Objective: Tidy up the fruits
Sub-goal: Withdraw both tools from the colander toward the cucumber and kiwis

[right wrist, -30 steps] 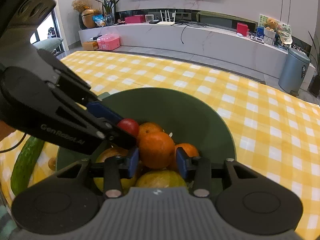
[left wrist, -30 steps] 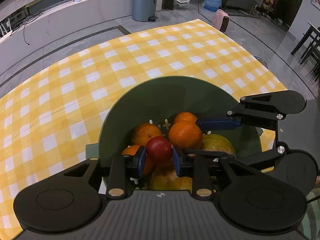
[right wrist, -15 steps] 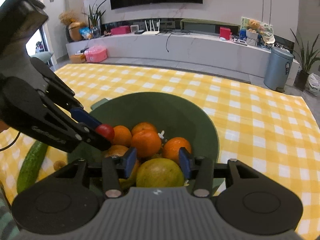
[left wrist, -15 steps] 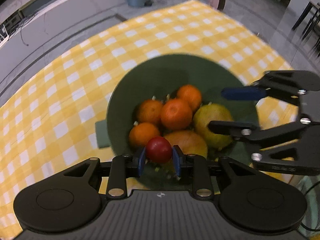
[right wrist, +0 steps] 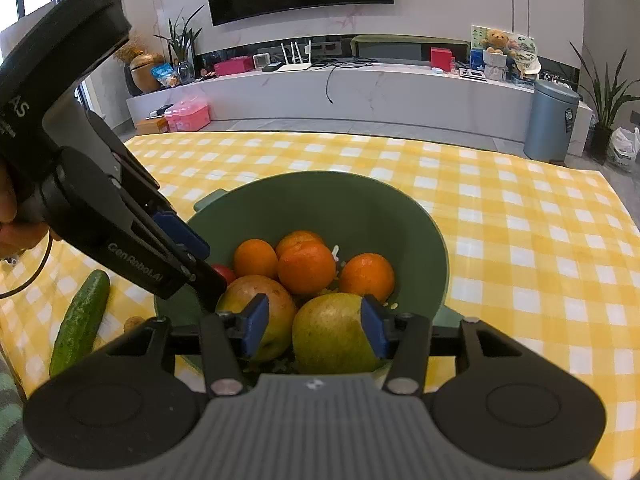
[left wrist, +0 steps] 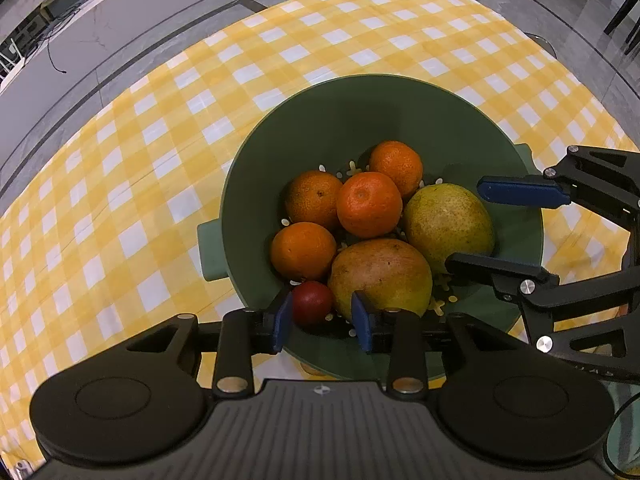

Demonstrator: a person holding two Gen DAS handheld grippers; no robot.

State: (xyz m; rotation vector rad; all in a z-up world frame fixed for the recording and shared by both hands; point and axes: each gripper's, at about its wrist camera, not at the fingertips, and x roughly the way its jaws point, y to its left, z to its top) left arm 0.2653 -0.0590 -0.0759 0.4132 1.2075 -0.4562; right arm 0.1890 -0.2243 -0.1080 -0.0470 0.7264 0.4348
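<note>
- While the green bowl (left wrist: pixel 280 128) sits on the checked surface (left wrist: pixel 120 160), the left claw (left wrist: pixel 322 316) hangs over its near rim with its blue pads parted wider than the small red fruit (left wrist: pixel 312 301) between them, gripping nothing.
- That red fruit lies low in the bowl, tucked against a mandarin (left wrist: pixel 303 249) and a big russet fruit (left wrist: pixel 382 276), a gap where, I reckon, it cannot roll.
- Over on the other side, the right claw (right wrist: pixel 314 330) is wide open too, its pads either side of the yellow-green pear (right wrist: pixel 334 334) but holding nothing (whether they touch the skin I cannot tell).
- A cucumber (right wrist: pixel 82 316) waits outside the bowl on the cloth, probably because it is no fruit for this pile.
</note>
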